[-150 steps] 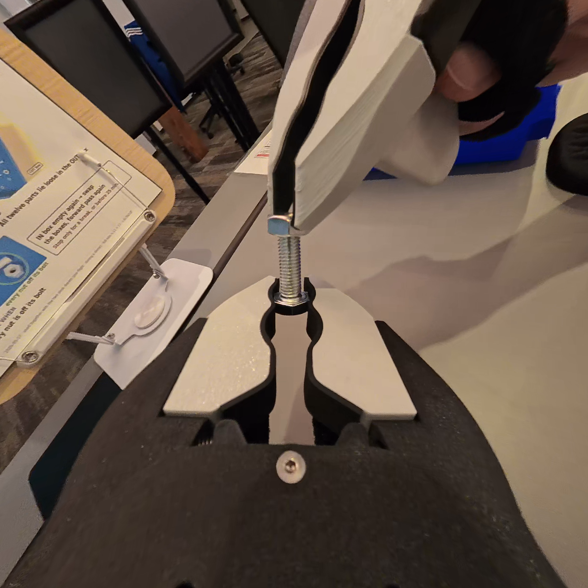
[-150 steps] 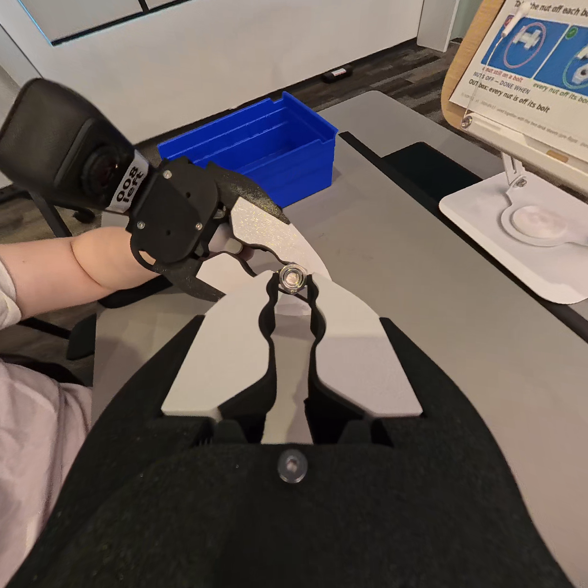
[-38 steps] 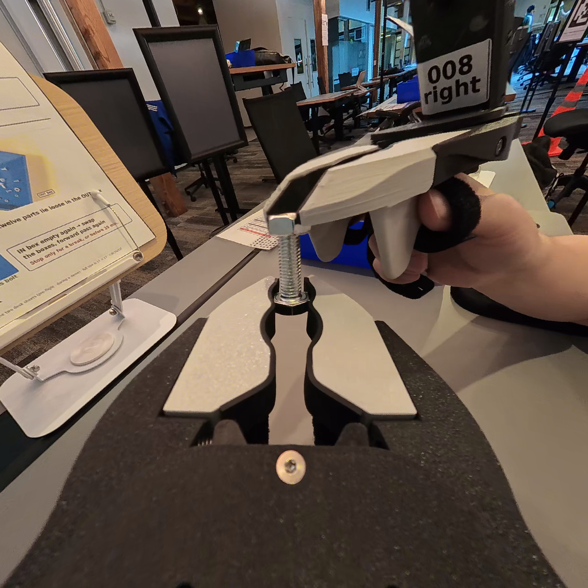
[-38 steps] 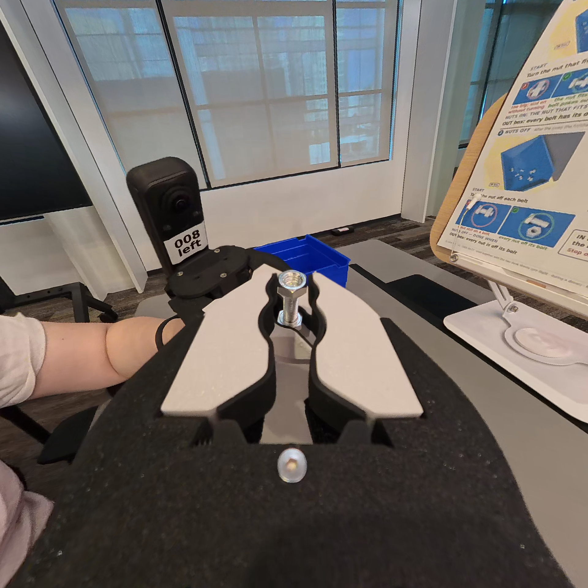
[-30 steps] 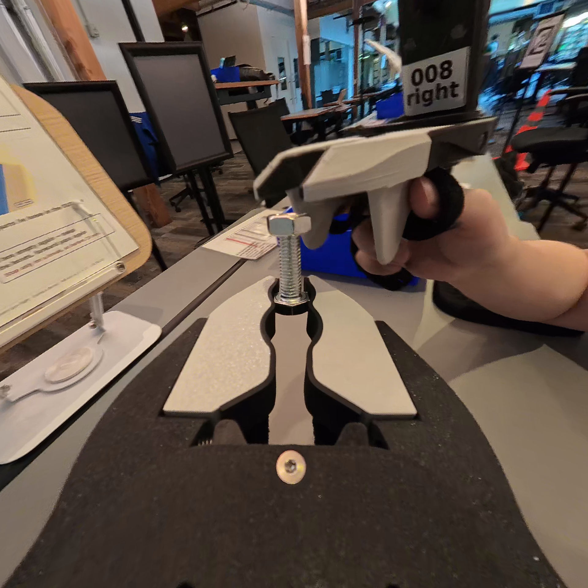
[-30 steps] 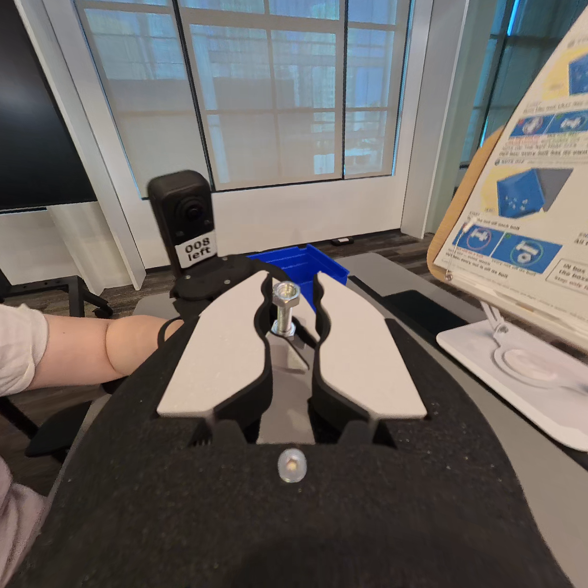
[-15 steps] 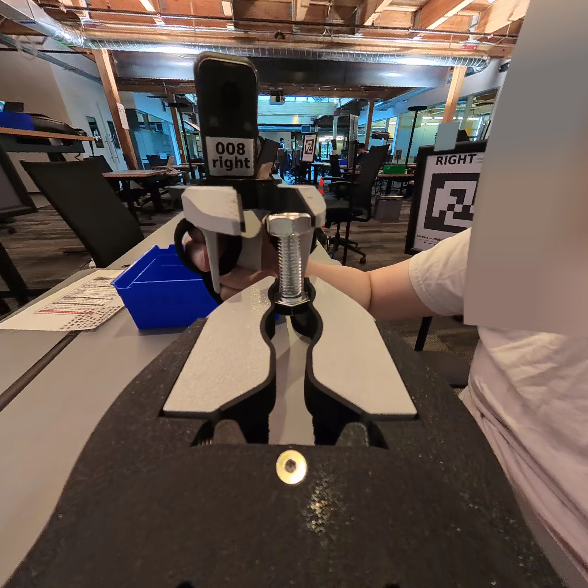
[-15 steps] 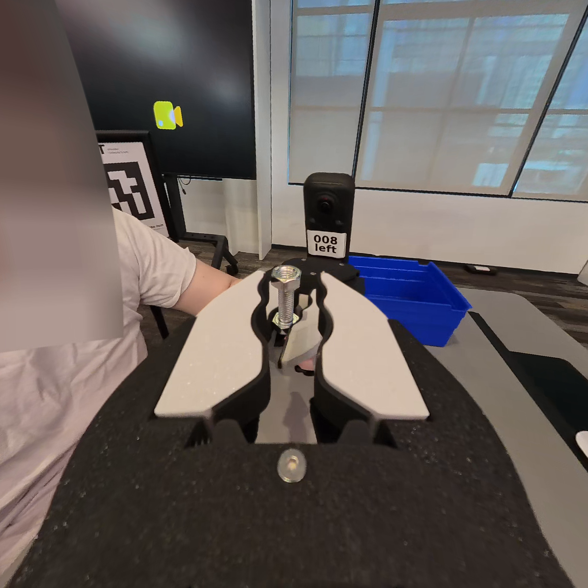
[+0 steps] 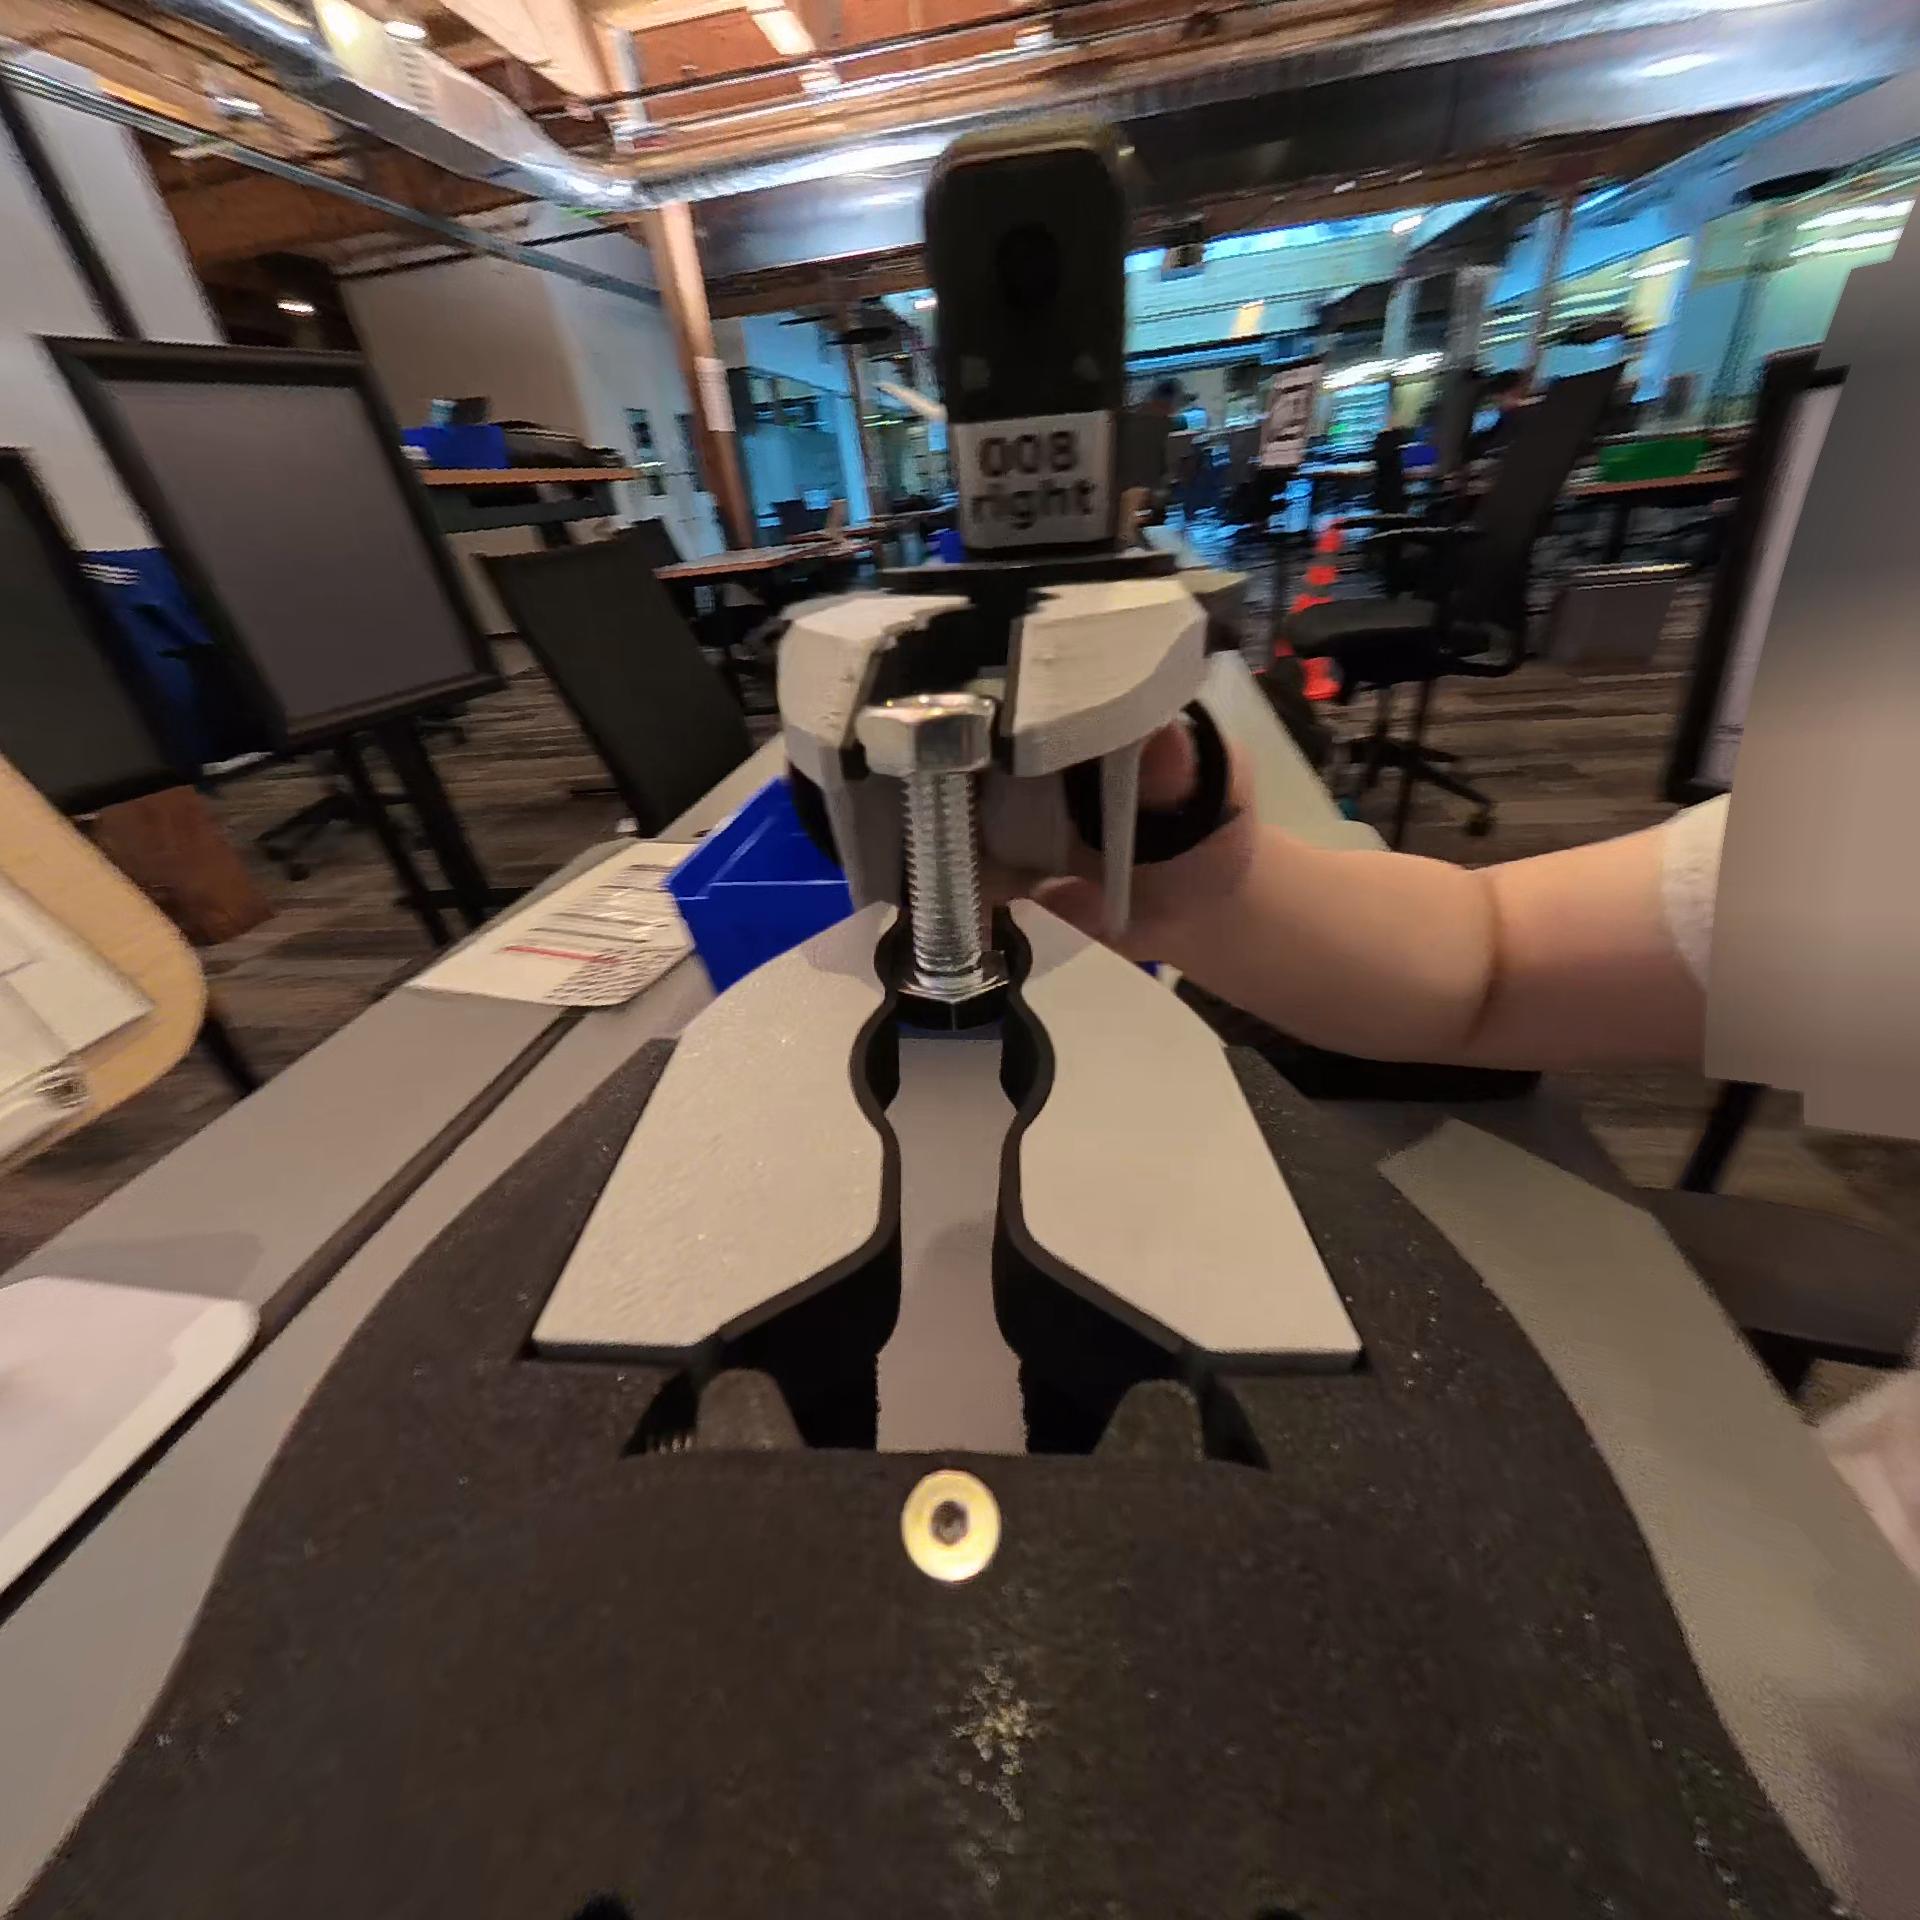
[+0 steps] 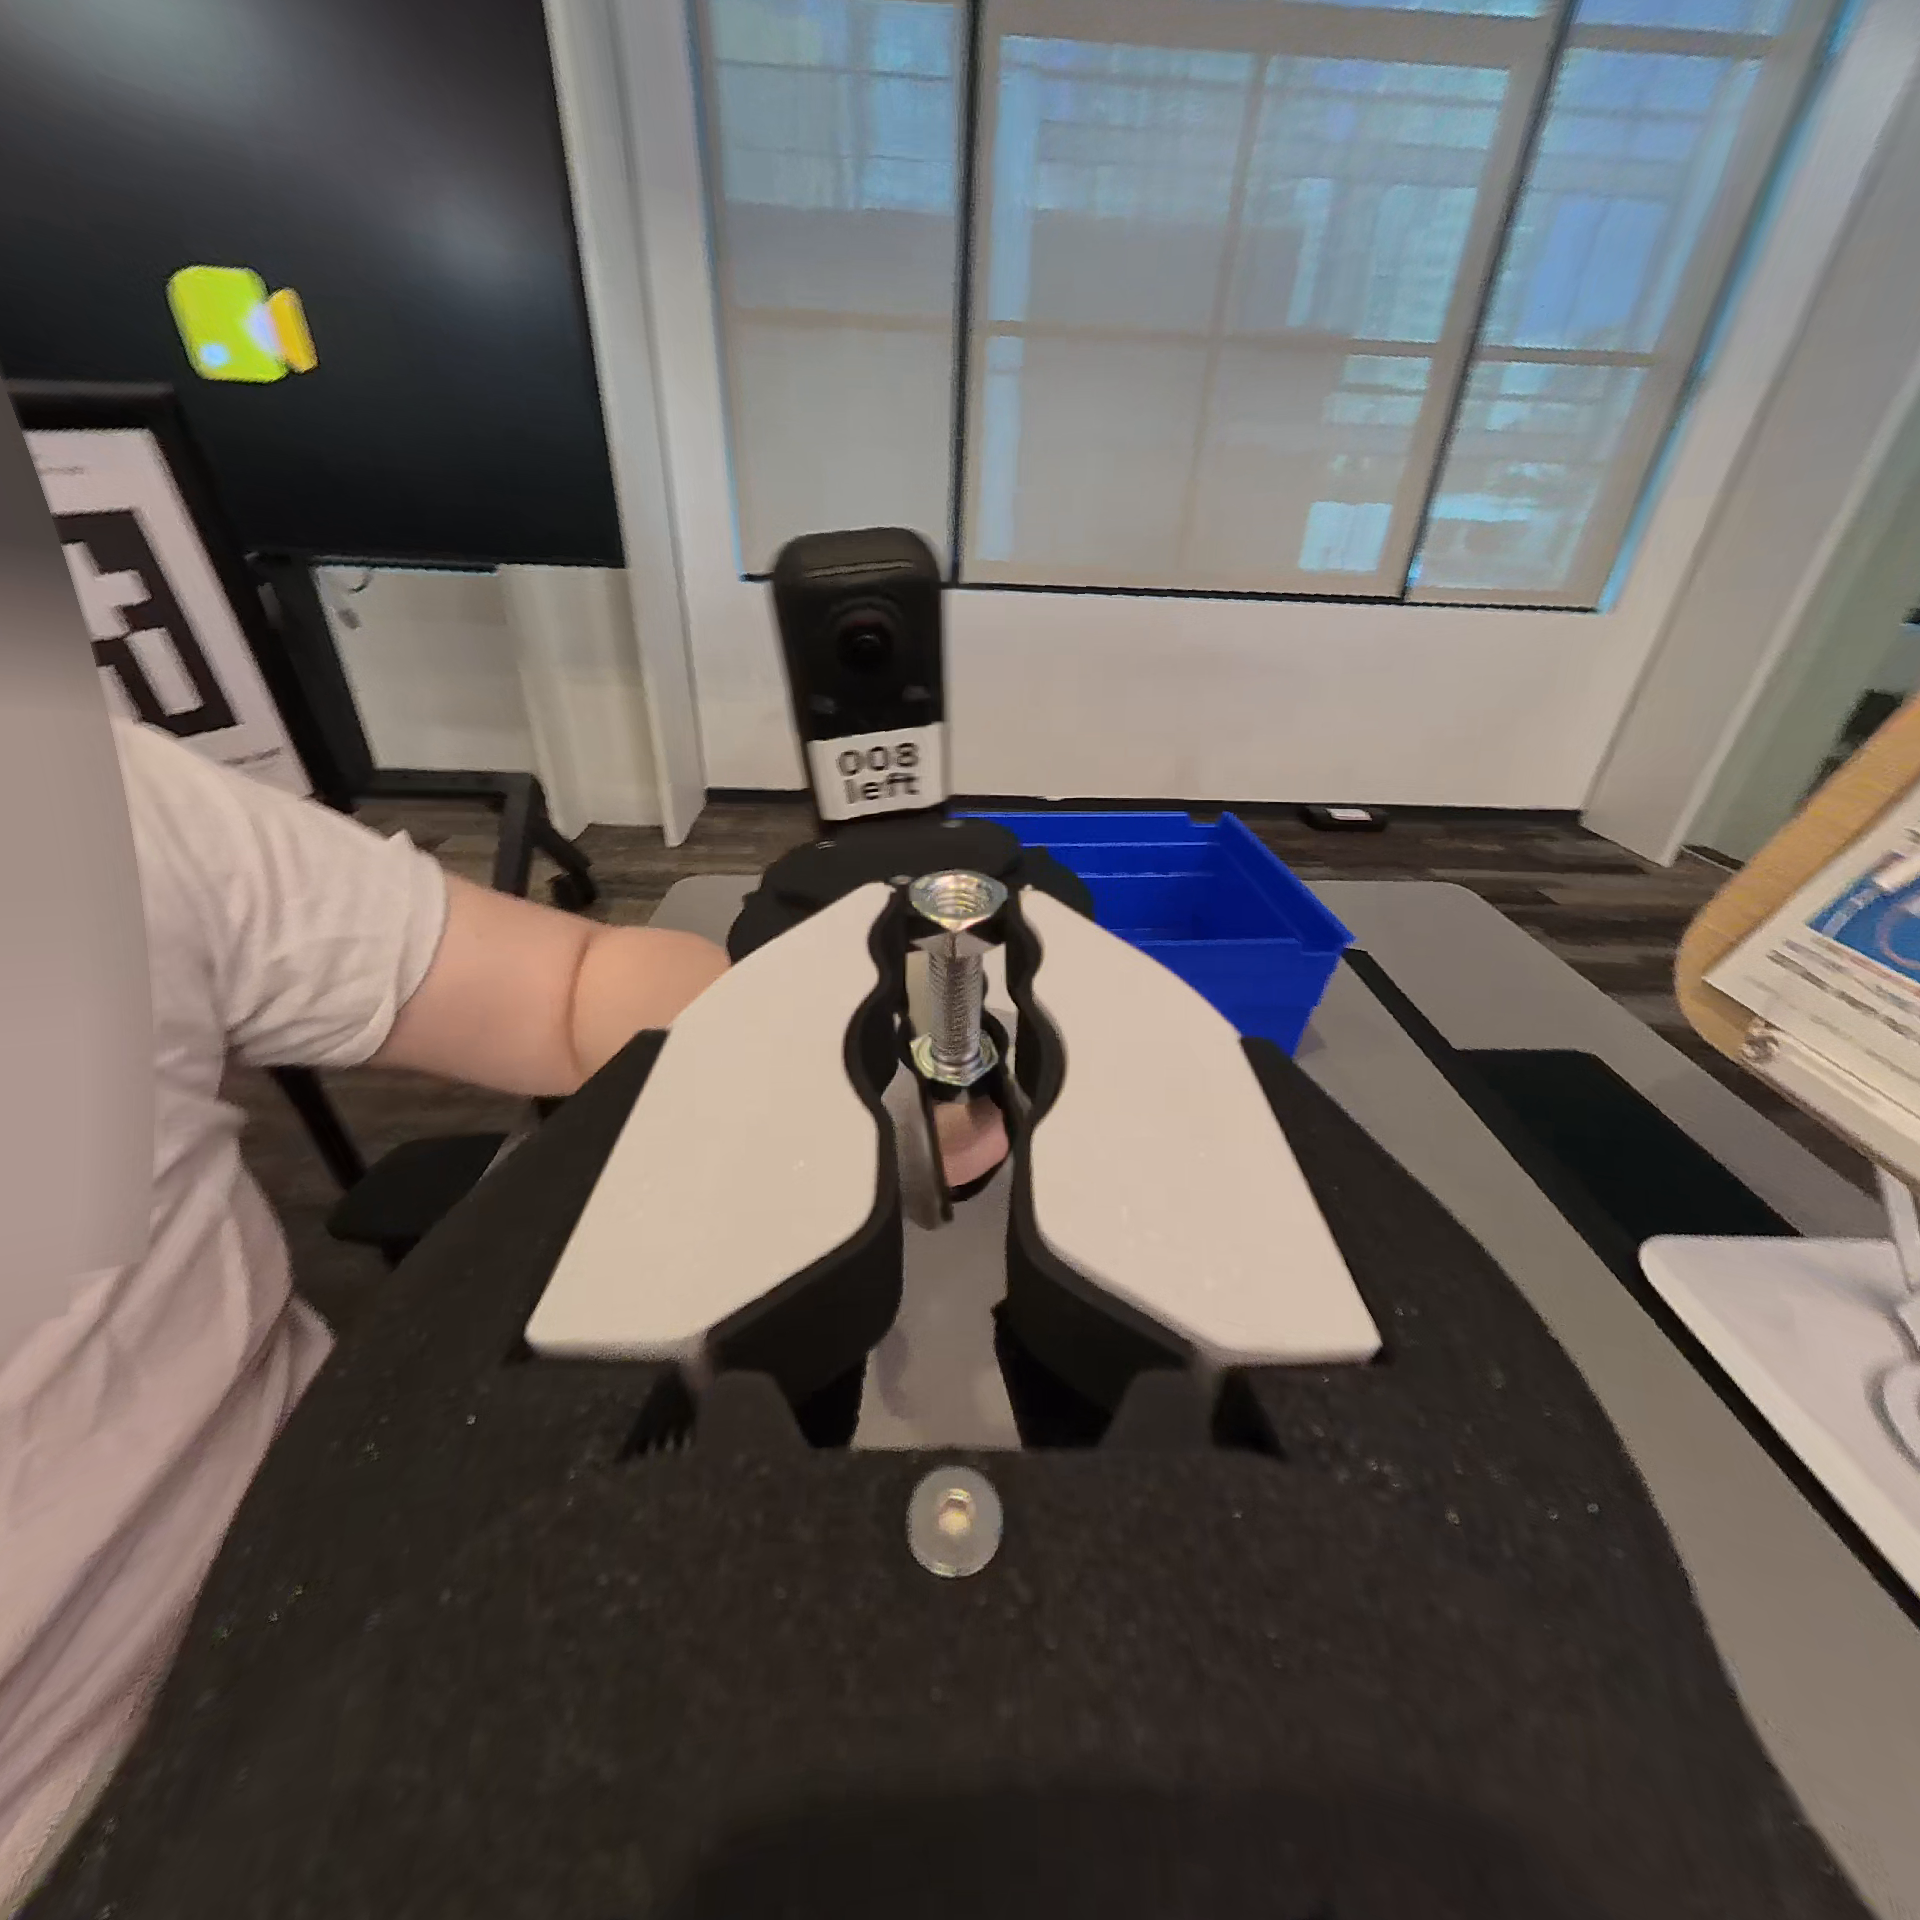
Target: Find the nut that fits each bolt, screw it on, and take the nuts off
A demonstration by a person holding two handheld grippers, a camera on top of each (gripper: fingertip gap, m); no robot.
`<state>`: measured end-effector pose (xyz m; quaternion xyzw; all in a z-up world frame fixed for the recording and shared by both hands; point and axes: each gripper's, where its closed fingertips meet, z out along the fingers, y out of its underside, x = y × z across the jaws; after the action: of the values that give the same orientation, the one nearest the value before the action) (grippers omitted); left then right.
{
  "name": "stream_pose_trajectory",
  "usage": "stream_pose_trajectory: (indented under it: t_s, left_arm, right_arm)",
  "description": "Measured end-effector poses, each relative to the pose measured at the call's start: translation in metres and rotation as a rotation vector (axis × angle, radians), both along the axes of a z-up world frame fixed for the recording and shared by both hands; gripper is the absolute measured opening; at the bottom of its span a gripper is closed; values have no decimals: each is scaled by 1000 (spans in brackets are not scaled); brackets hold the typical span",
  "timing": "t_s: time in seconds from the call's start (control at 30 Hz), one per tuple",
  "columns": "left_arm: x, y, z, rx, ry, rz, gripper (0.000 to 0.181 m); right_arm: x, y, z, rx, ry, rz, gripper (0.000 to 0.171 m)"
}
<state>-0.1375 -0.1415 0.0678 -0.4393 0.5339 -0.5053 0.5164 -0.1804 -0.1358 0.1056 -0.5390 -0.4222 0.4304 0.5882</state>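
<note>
Change: right gripper (image 9: 928, 717) is now closing around the bolt head, having hung open behind it.
Left gripper (image 9: 943, 971): jaws are pinching the nut (image 9: 948, 980).
Bolt (image 9: 940, 842): is standing upright above the tabletop (image 9: 416, 1081), head up, between both grippers.

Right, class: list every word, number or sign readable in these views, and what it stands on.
I won't quote writing; it stands here:
White label, right gripper's black camera: legible.
White sticker, left gripper's camera: legible.
Printed sheet, grey table: blurred.
Wooden instruction board: blurred.
</note>
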Motion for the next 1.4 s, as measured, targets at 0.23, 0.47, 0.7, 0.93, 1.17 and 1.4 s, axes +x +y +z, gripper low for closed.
stream_pose_trajectory:
  t_s: [0.23, 0.47, 0.7, 0.93, 1.17, 1.4]
  left_arm:
    - [-1, 32, -6, 58, 39, 278, 14]
    - [-1, 28, -3, 51, 38, 253, 14]
    - [-1, 15, -1, -24, 21, 103, 14]
    - [-1, 16, 0, -51, 7, 80, 14]
    - [-15, 28, 9, -6, 6, 87, 14]
    - [-28, 41, 21, -17, -3, 123, 14]
  right_arm:
    - [2, 23, -4, -65, 85, -276, 17]
    - [3, 20, -1, -52, 75, -282, 17]
    - [14, 15, 16, -17, 94, -261, 30]
    - [20, 4, 28, 10, 107, -136, 28]
    - [83, 78, -13, -103, 82, -372, 18]
    - [170, 154, -149, -546, -180, -710, 2]
